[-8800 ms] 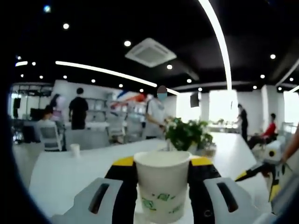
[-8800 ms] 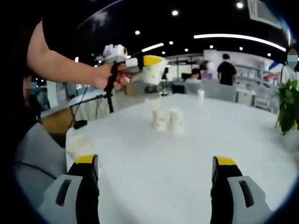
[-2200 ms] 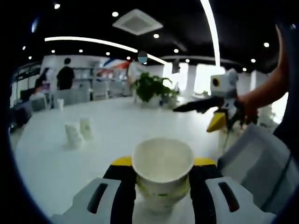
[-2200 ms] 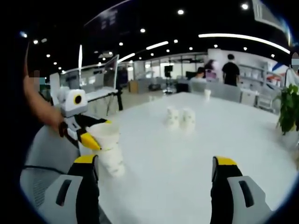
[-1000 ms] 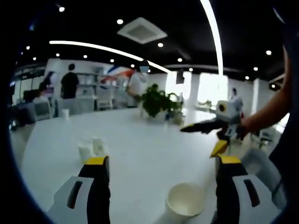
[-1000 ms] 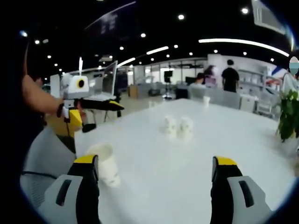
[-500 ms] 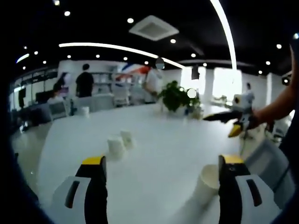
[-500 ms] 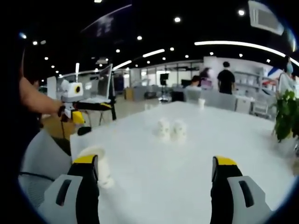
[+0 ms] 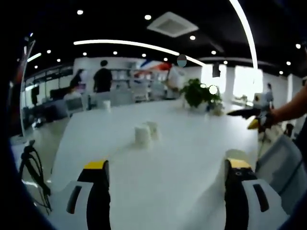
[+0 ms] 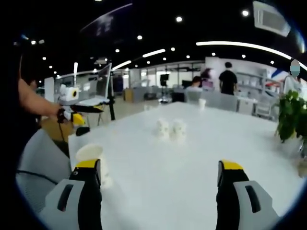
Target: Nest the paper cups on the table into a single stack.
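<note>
We see two paper cups (image 9: 145, 134) standing upright, bases up, side by side mid-table (image 9: 182, 158); our left gripper (image 9: 165, 167) and right gripper (image 10: 158, 167) gape apart, holding nothing.

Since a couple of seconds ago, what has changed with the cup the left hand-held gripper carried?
The left hand-held gripper let go of the paper cup, which now stands on the table near its edge, and drew back open. The two cups mid-table stayed put.

Both views look low across the white table (image 9: 182, 143); they share two far cups (image 10: 170, 129).
</note>
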